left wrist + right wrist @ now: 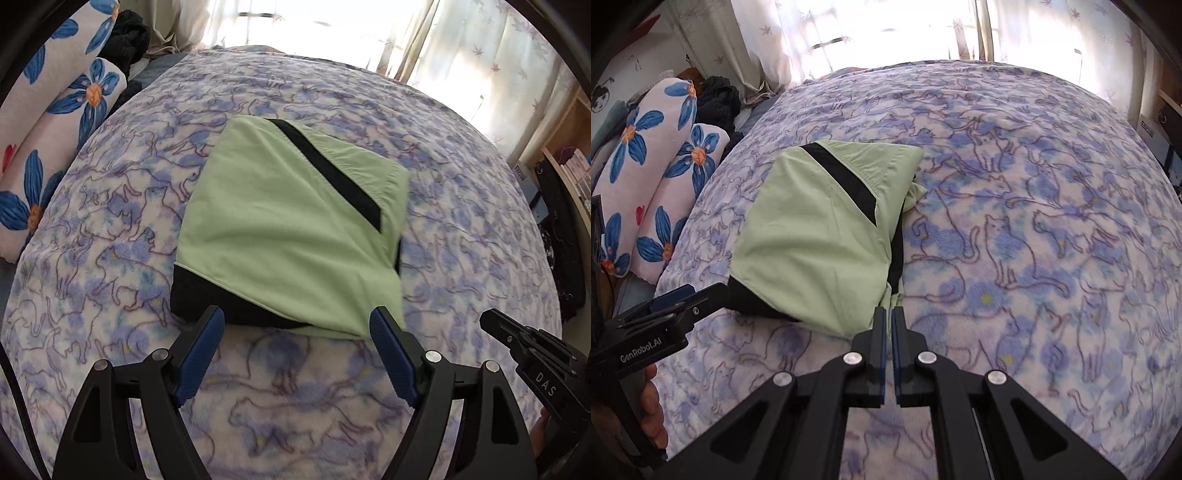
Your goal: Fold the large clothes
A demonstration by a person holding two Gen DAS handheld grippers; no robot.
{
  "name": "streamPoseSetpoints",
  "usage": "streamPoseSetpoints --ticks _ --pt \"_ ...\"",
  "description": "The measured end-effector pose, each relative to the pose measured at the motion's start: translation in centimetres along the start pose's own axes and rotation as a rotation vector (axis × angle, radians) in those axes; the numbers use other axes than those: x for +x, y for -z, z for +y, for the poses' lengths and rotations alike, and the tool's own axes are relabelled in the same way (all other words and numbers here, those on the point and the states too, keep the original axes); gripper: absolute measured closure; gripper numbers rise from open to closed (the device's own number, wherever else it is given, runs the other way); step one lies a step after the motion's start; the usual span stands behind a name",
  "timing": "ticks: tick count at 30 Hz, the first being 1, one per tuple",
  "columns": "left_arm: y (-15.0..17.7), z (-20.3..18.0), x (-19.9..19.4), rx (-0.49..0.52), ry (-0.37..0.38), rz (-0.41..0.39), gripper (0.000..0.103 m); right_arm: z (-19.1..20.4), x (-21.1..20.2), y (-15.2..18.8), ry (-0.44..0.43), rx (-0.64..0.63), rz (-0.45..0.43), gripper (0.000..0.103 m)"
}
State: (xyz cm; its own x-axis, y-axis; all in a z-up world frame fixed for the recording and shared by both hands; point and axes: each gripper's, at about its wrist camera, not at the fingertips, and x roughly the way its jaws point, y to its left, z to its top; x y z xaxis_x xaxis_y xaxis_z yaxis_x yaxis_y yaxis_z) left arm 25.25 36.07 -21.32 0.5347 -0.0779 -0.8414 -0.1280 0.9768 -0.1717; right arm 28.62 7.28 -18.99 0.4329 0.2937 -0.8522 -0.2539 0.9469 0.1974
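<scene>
Cat-print blanket (1015, 229); flower-print pillows (653, 192) beside it; sunlit curtains (871, 33) behind

Sunlit curtained window (886, 29) behind cat-print bedspread (1034, 221)

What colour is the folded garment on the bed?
Light green with black panels: the folded garment, clearest in the left wrist view.

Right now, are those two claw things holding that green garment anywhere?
No. The left gripper stands open just short of the folded green garment. The right gripper is shut with nothing between its pads.
</scene>
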Motion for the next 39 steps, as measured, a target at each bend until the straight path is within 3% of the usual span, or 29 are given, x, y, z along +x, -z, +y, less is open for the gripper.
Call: streamPoseSetpoints --ticks 10,12,14,20,28,31,39 --pt "2.7 -4.8 -9.4 0.045 -0.021 -0.002 0.023 -1.7 -10.1 2.1 -0.002 -0.028 0.005 0.099" --pt "3.8 -6.1 -11.4 0.048 -0.02 -0.006 0.023 -2.6 -12.2 2.8 -0.008 -0.012 0.015 0.091" --pt "5.0 -7.1 -13.1 0.05 -0.03 -0.006 0.021 -3.6 -14.6 3.8 -0.024 0.004 0.021 0.073" --pt "9.8 -10.4 -18.8 0.053 -0.032 -0.005 0.017 -6.2 -21.2 7.6 -0.018 -0.023 0.013 0.069" --pt "17.0 -15.2 -22.9 0.083 -0.075 -0.022 0.017 -8.9 -24.7 14.3 0.014 -0.045 0.052 0.067" --pt "19.5 -16.7 -23.3 0.098 -0.088 -0.028 0.017 -10.0 -25.1 16.6 0.015 -0.009 0.07 0.056" --pt "23.2 -20.6 -24.7 0.115 -0.069 -0.02 0.017 -11.3 -27.3 19.6 0.022 0.065 0.062 0.054"
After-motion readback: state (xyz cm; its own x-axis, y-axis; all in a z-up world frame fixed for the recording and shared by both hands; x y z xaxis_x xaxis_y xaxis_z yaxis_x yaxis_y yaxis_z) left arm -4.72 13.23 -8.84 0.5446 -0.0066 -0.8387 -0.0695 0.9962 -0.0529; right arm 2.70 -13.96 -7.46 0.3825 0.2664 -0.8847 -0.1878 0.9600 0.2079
